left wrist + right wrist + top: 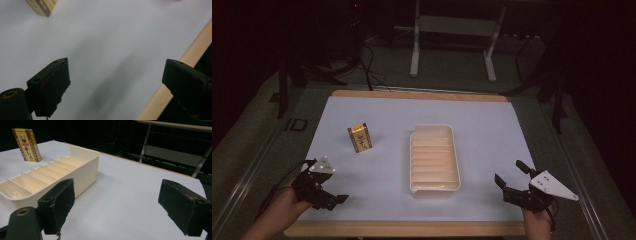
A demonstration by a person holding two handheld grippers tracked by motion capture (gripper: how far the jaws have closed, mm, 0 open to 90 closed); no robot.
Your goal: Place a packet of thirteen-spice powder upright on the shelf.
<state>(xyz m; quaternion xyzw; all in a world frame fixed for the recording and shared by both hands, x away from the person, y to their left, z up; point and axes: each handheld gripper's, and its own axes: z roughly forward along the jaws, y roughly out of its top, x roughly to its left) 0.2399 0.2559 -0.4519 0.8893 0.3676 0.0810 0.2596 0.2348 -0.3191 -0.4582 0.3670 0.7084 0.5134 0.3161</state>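
I've got the left gripper point(328, 192) low at the near left corner of the table point(377, 107), jaws wide apart, nothing between them. In the left gripper view the white surface lies between the jaws, the wooden table edge runs under the right jaw, and the box point(42, 6) sits far ahead, beyond the left jaw. My right gripper point(508, 175) is at the near right, jaws also spread wide, empty, pointing toward the tray point(434, 186). In the right gripper view the tray's near corner is just behind the left jaw and its ribbed compartments run away ahead-left; I can't tell if the jaw touches it. The box stands upright beyond the tray's far side, well ahead of the left jaw. Bare white surface lies between these jaws and ahead of the right one.
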